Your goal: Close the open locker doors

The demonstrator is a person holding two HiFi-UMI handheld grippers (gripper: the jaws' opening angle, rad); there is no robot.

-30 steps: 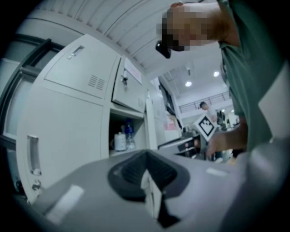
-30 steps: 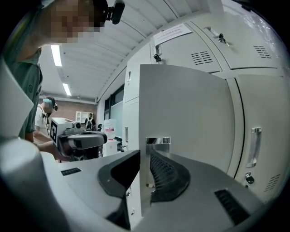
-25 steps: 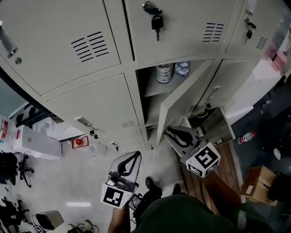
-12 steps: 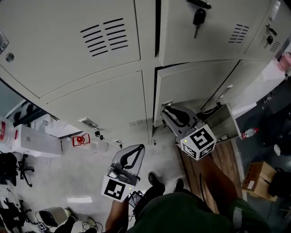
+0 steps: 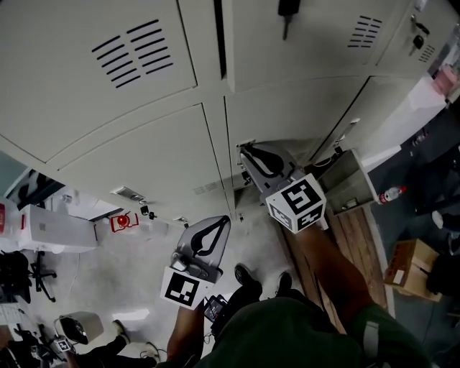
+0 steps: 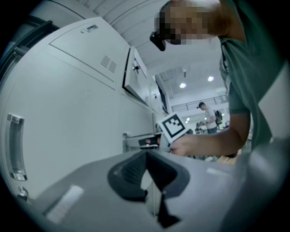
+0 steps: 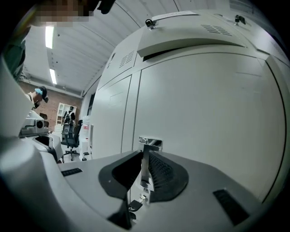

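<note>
At lower locker door (image 5: 287,122) edge, right tongs (image 5: 246,148) narrow by latch (image 7: 149,142); left tongs (image 5: 223,220) pressed together, empty, well clear

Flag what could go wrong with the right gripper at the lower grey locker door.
The right gripper sits at the chrome handle of the grey metal locker door; it may slip onto the dangling dark key. The upper grey door looks ajar and might be missed.

The top edge cuts off the key (image 5: 286,13) on the upper locker door (image 5: 316,50). The red floor object (image 5: 123,221) is too small to identify.
</note>
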